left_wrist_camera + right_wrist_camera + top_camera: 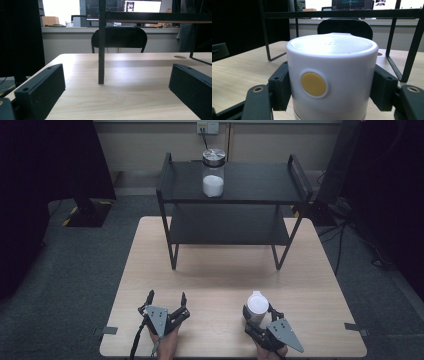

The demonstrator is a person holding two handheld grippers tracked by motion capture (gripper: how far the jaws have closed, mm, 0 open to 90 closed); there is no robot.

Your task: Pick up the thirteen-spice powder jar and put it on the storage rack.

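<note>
A white container [257,306] with a round yellow dot [313,84] on its cap stands near the table's front edge, right of centre. My right gripper [256,312] is shut on the white container [332,75], one jaw pressed on each side of it. My left gripper [166,299] rests at the front left of the table, open, with bare table between its jaws in the left gripper view. A glass jar [213,172] with a metal lid, part full of white powder, stands on the top shelf of the black rack [235,202].
The black two-level rack stands on the far half of the wooden table [220,280]; one of its legs [101,50] rises straight ahead of my left gripper. A chair [119,40] and monitors lie beyond the table. Dark stands flank the table on the floor.
</note>
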